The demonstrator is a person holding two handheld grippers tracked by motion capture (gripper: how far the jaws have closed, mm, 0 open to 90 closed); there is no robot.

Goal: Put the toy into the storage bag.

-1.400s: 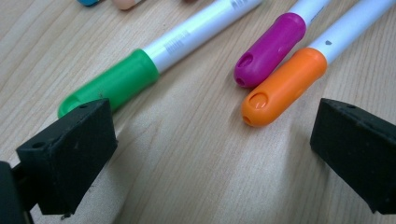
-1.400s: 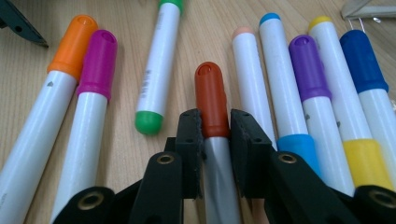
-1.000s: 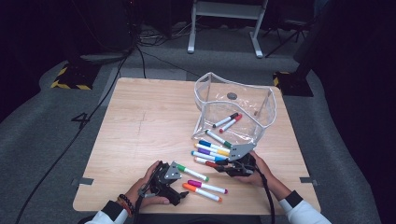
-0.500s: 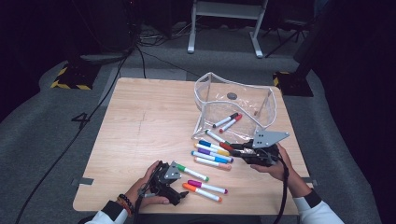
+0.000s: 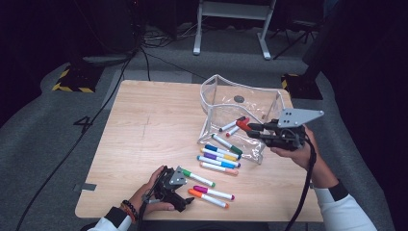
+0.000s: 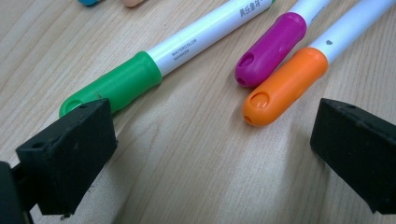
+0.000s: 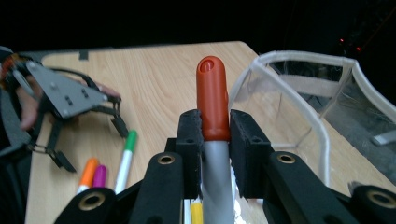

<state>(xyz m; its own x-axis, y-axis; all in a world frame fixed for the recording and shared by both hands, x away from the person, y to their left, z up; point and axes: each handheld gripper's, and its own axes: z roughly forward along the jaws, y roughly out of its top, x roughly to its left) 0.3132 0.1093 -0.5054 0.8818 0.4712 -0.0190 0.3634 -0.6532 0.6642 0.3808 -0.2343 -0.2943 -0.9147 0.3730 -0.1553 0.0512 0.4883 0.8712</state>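
Note:
My right gripper [image 5: 254, 128] [image 7: 214, 130] is shut on a red-capped marker [image 7: 212, 98] [image 5: 243, 123], held up in the air beside the clear plastic pouch [image 5: 240, 103] [image 7: 299, 84]. Two markers [image 5: 231, 127] lie inside the pouch. Several markers [image 5: 220, 158] lie on the wooden table [image 5: 154, 125] in front of it. My left gripper [image 5: 185, 192] [image 6: 210, 154] rests open on the table near the front edge. The green-capped marker [image 6: 116, 81] [image 5: 197, 177], the purple-capped one [image 6: 268, 49] [image 5: 214, 193] and the orange-capped one [image 6: 285, 86] [image 5: 208, 198] lie just ahead of its jaws, untouched.
The pouch stands open at the table's right back part, with a small dark round thing [image 5: 239, 99] inside. Cables [image 5: 120, 77] run over the grey floor at the left. A white stand [image 5: 231, 19] is behind the table.
My right gripper has risen from the marker row on the table, with the red-capped marker in it, and now hangs beside the pouch. The left gripper has stayed in place.

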